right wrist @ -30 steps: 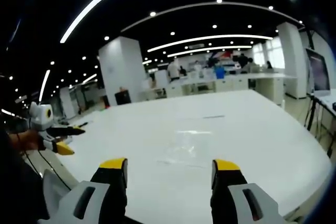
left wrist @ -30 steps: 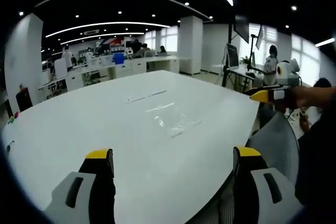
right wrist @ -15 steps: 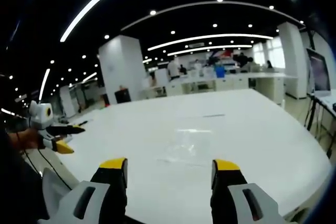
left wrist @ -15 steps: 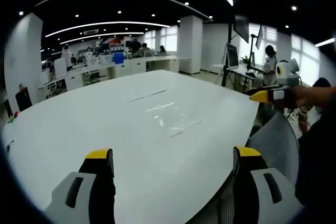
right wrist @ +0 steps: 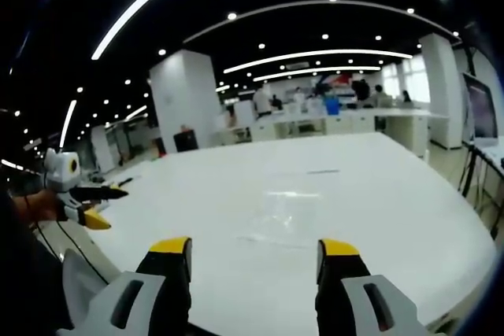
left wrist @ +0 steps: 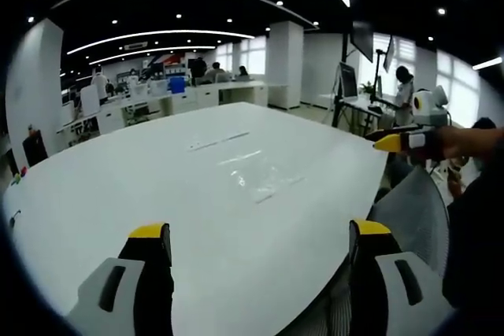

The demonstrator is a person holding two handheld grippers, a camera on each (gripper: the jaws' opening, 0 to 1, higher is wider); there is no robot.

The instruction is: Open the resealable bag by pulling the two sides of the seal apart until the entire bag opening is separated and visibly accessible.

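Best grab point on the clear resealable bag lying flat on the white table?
Probably the seal strip: on the clear resealable bag it looks like the straight ridge along the end facing the left gripper. The bag lies flat on the white table, so come in low from that edge, one gripper per side; the right gripper is open too.

one clear resealable bag, lying flat. one white table under it. two grippers: left gripper, right gripper, two yellow-tipped jaws on each, set wide apart. one thin strip on the table beyond the bag (what it is cannot be told). one grey mesh chair back. one white square column.
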